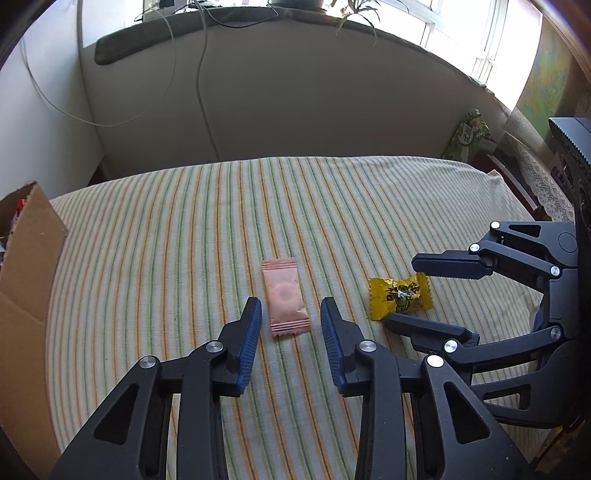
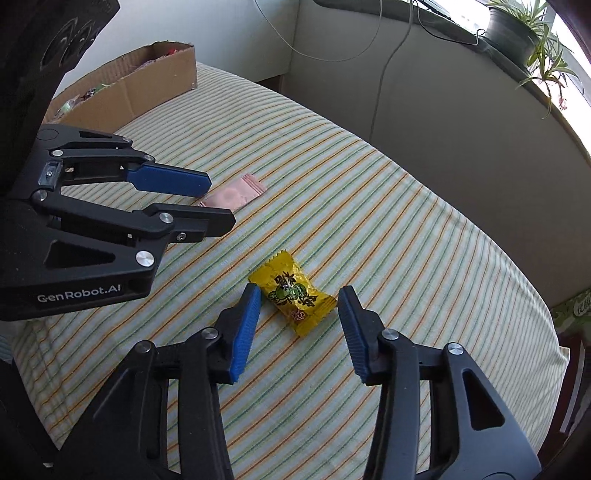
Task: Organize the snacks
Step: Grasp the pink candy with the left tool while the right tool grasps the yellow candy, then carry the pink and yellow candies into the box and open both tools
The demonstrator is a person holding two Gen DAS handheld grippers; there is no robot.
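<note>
The left gripper (image 1: 290,314) points down at the striped cloth, its blue fingers (image 1: 249,343) standing partly apart with the lower end of the pink packet (image 1: 285,297) lying between their tips. A strip of cloth shows on each side of the packet, so the pads do not press on it and nothing is held. The packet lies flat, its long side running away from the gripper, about midway across the cloth.

The right gripper (image 2: 300,295) also points down with its jaws partly apart, one fingertip on each side of the yellow candy (image 2: 293,297). The left pad (image 2: 245,328) sits just beside the wrapper's corner, perhaps touching it; the right pad stands clear of the other end. The candy rests flat on the cloth and is not lifted. In the left wrist view the same gripper (image 1: 400,291) reaches in from the right, its two fingers above and below the candy (image 1: 400,297).

The two sweets lie near each other, the yellow one towards the right edge of the table (image 1: 147,258). The table is covered by a cloth with green and orange stripes.

At the far left corner stands an open cardboard box (image 2: 147,85) with wrapped snacks inside. Beyond the table run a pale wall with hanging cables and a window sill bearing a potted plant (image 2: 524,33).
</note>
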